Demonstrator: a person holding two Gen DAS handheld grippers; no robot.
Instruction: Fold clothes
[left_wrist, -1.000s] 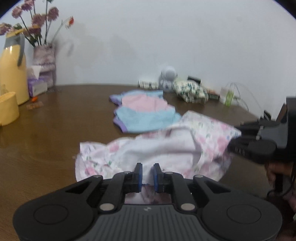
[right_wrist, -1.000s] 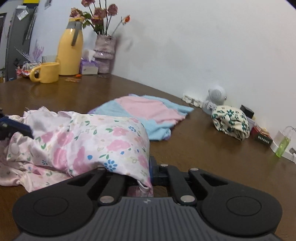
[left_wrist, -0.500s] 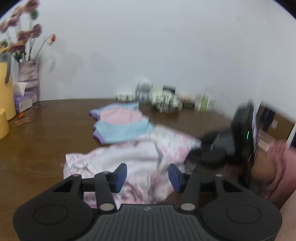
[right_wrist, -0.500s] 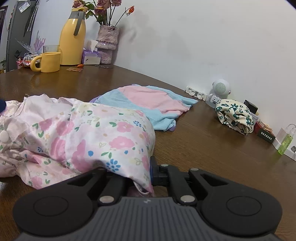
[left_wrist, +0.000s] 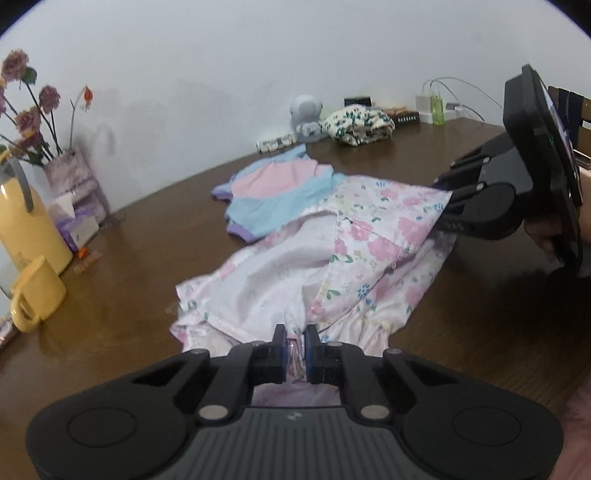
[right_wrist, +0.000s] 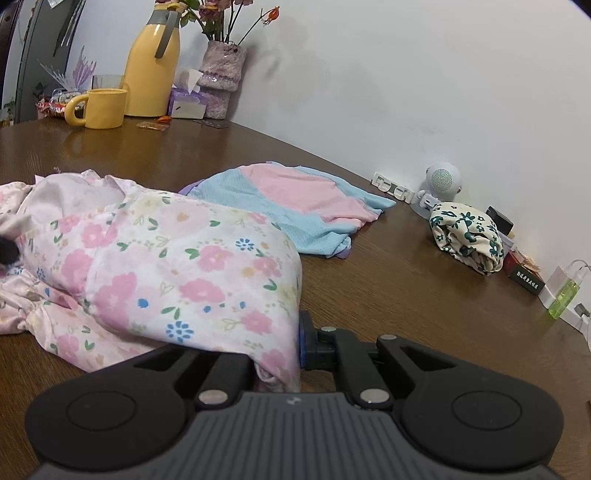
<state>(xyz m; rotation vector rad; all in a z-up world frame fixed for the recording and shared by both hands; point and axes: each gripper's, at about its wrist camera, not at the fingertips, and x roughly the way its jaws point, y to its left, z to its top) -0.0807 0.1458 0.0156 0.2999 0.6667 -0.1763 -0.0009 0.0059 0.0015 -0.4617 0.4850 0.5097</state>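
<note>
1. So, the left tool (left_wrist: 294, 341) has its blue pads pinched nearly together on a bit of the pink floral garment (left_wrist: 325, 266), right at the near hem.
2. That floral garment is spread crumpled on the brown worktop (left_wrist: 122, 295), pale inside showing in the middle and the printed side folded over on the right.
3. Over on the far side, the right tool (left_wrist: 445, 201) is clamped on the opposite corner of the same garment, lifting that edge a little off the worktop.
4. From the right wrist view, the cloth drapes over the right tool (right_wrist: 295, 343) and covers one finger completely; only one blue pad peeks out beside the fabric, pressed against it.
5. Just behind the floral piece sits a pink and blue shirt (left_wrist: 273, 195), lying flat, its near edge touching or slightly under the floral one.
6. Farther back near the wall there's a bundled cream cloth with green flowers (right_wrist: 467, 238), a small white round speaker-ish gadget (right_wrist: 441, 182) beside it, and a little green bottle (right_wrist: 563, 293).
7. At the far left end: yellow mug (left_wrist: 35, 299), yellow jug (left_wrist: 27, 221), tissue box (left_wrist: 77, 225) and a vase of dried roses (left_wrist: 70, 173).
</note>
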